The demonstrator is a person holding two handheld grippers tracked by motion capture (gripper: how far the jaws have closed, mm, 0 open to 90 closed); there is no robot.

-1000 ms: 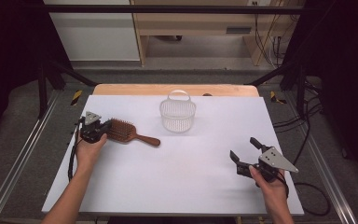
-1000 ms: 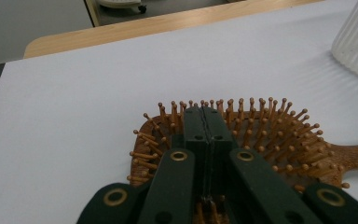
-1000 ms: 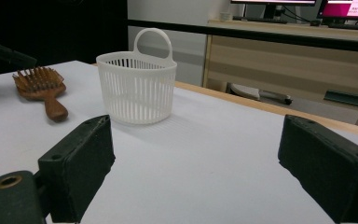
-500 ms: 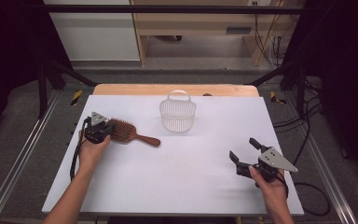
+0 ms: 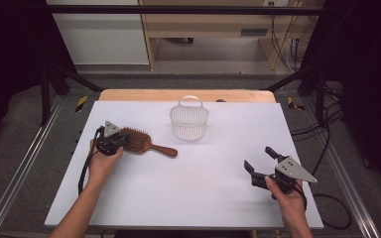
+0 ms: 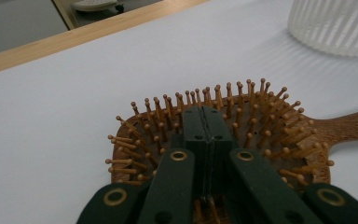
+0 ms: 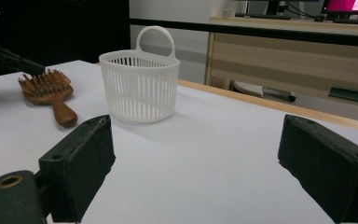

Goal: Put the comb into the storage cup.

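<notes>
A wooden paddle hairbrush (image 5: 141, 143) lies bristles up on the left of the white table, its handle pointing right. My left gripper (image 5: 121, 140) is shut, and its closed jaws rest over the bristles at the brush head's left end. In the left gripper view the two jaws (image 6: 206, 114) meet in a tight seam above the hairbrush (image 6: 270, 135), and I see nothing clamped between them. A white slatted basket (image 5: 189, 121) with a loop handle stands upright behind the brush. My right gripper (image 5: 259, 158) is open at the table's front right, holding nothing and pointing at the basket (image 7: 140, 88).
The white table sheet (image 5: 203, 198) has free room across its middle and front. A wooden strip (image 5: 188, 95) runs along its far edge. Metal frame rails flank both sides, and cables lie on the floor at the right. A wooden bench stands beyond.
My left gripper has slid to the right, from beside the brush head to over its bristles, and the brush has shifted slightly right. The right gripper has kept still.
</notes>
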